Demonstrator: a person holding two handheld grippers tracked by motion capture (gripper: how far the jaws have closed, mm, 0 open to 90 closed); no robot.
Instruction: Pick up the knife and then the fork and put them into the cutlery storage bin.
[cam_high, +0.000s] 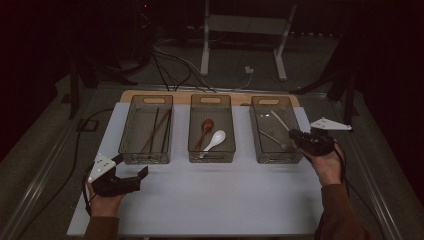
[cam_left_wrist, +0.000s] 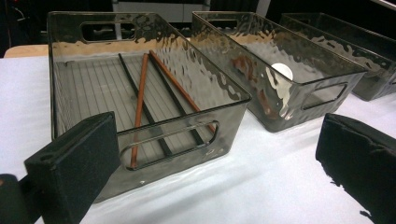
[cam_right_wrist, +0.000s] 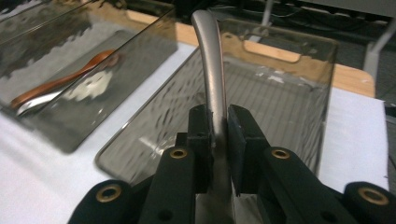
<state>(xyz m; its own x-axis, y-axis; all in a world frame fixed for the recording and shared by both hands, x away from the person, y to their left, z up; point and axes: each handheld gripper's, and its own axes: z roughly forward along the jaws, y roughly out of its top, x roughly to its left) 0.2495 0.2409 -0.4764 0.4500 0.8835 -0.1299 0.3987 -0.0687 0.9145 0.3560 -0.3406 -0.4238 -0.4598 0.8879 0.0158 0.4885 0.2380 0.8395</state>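
Three smoky clear bins stand in a row on a white mat (cam_high: 200, 200). The left bin (cam_high: 146, 156) holds brown and black chopsticks (cam_left_wrist: 140, 98). A brown spoon (cam_high: 206, 127) and a white spoon (cam_high: 216, 138) lie in the middle bin (cam_high: 211, 157). My right gripper (cam_high: 295, 135) hovers at the right bin (cam_high: 277, 159) and is shut on the handle of a metal utensil (cam_right_wrist: 212, 79), which curves up and away over that bin (cam_right_wrist: 289, 107). My left gripper (cam_high: 132, 166) rests on the mat in front of the left bin, open, with nothing between its jaws (cam_left_wrist: 215, 182).
Another metal utensil (cam_high: 272, 139) lies in the right bin. The mat covers a wooden board (cam_high: 180, 93) whose far edge shows behind the bins. Cables (cam_high: 170, 65) and a white stand (cam_high: 242, 30) lie on the floor beyond the table.
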